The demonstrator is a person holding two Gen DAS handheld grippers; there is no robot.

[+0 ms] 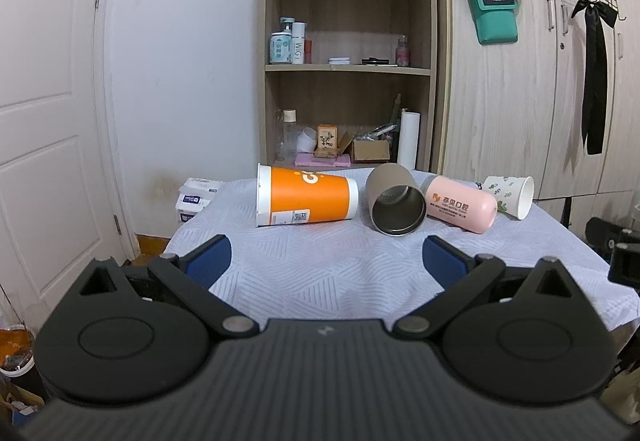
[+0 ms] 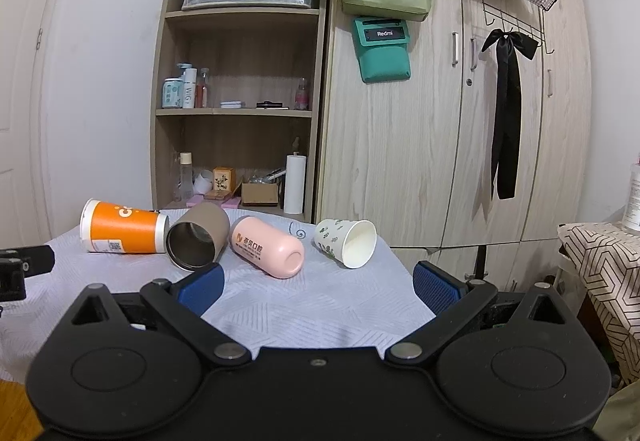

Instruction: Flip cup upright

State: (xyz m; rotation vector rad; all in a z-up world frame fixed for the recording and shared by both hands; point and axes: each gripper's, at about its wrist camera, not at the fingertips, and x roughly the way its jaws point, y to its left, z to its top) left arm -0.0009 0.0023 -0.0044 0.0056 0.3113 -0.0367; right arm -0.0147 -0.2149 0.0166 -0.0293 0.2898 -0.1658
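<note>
Several cups lie on their sides in a row on the white-clothed table [image 1: 320, 281] [image 2: 312, 305]: an orange paper cup [image 1: 306, 196] [image 2: 124, 227], a grey steel-lined cup [image 1: 394, 200] [image 2: 197, 237], a pink cup [image 1: 460, 203] [image 2: 266, 247] and a white leaf-print paper cup [image 1: 510, 195] [image 2: 347, 241]. My left gripper [image 1: 326, 261] is open and empty, short of the orange and grey cups. My right gripper [image 2: 318, 287] is open and empty, short of the pink and white cups.
A wooden shelf unit [image 1: 348, 41] [image 2: 240, 101] with bottles and boxes stands behind the table, with wardrobes [image 1: 520, 101] [image 2: 440, 121] to its right. A tissue pack [image 1: 196, 197] lies at the table's far left. A patterned cushion [image 2: 600, 273] sits at right.
</note>
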